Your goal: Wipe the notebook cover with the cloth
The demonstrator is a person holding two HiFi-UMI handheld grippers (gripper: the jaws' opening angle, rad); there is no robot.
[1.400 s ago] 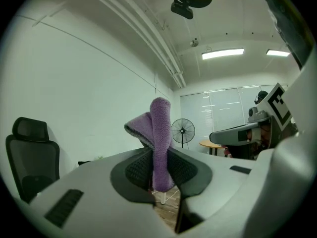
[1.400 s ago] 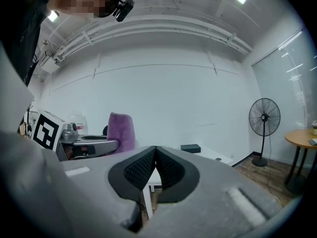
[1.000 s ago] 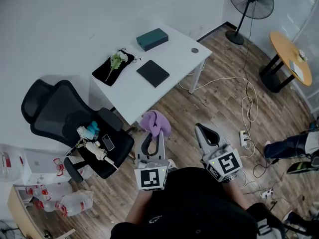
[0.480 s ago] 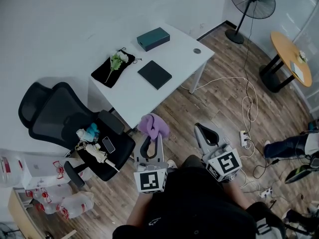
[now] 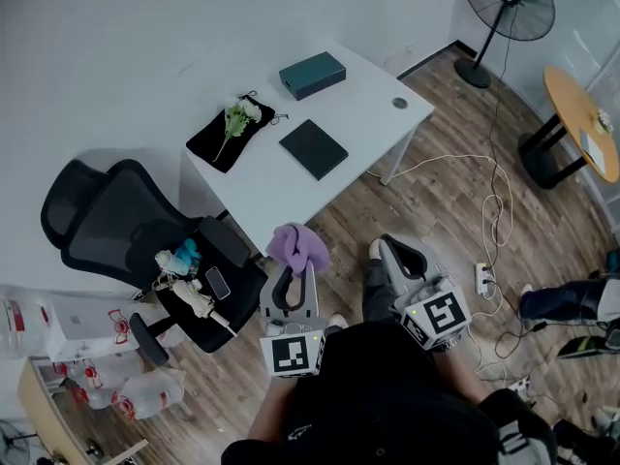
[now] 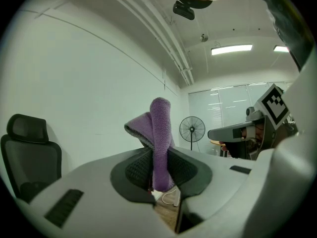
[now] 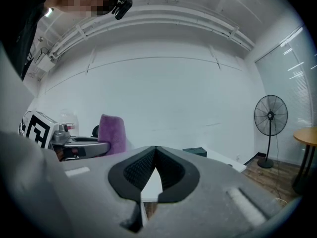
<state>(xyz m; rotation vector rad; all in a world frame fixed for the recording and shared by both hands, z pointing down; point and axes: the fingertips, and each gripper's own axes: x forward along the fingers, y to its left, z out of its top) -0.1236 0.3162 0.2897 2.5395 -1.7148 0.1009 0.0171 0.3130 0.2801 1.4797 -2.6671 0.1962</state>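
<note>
Left hand-held gripper: pinching the purple cloth by its lower fold, with the free lobe standing above the jaws. Cloth looks plush, light and limp. I judge the bite sufficient and would wipe with the loose lobe.

Notebook: dark, flat, plain cover, lying on the white worktop, well apart from both tools. Likely stiff and may slide, so I'd pin a corner.

Right hand-held gripper: pressed together, holding nothing.

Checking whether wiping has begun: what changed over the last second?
Hardly anything. The person's leg stepped forward between the grippers. The left gripper stays shut on the purple cloth, the right gripper stays shut and empty, the notebook lies untouched on the table.
</note>
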